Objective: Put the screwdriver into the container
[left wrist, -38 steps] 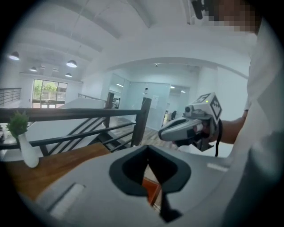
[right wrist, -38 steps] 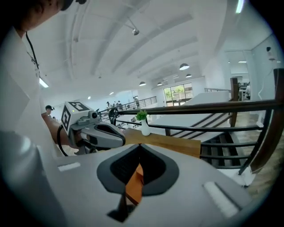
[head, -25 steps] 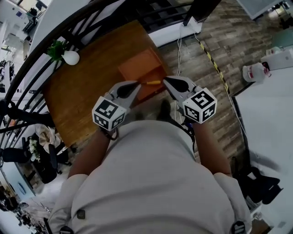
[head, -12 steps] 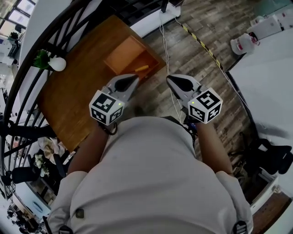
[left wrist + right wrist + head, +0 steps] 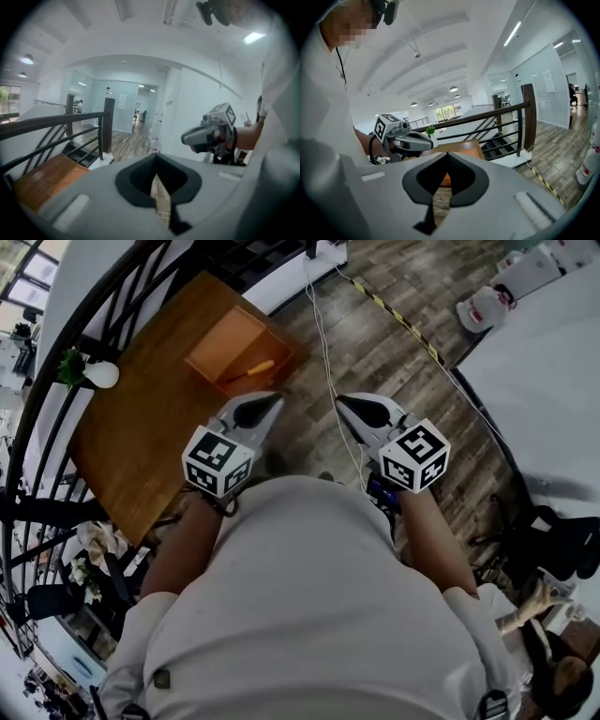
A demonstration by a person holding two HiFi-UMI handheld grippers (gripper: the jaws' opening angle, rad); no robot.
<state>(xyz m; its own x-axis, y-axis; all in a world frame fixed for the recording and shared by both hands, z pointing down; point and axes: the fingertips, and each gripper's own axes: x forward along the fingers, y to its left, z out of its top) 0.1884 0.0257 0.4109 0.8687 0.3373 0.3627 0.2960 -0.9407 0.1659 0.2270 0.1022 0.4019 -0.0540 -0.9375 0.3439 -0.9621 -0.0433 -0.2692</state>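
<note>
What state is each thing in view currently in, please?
screwdriver: lying flat inside the container.
container: open-topped, resting on the table.
left hand-held gripper: shut, empty.
right hand-held gripper: shut, empty.
vase: upright on the table.

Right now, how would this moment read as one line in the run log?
screwdriver: lying inside container | left gripper: fingers together, empty | right gripper: fingers together, empty | task: appears done

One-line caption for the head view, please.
Screwdriver lies in the orange container on the wooden table; left gripper and right gripper, both shut and empty, hover short of it.
</note>
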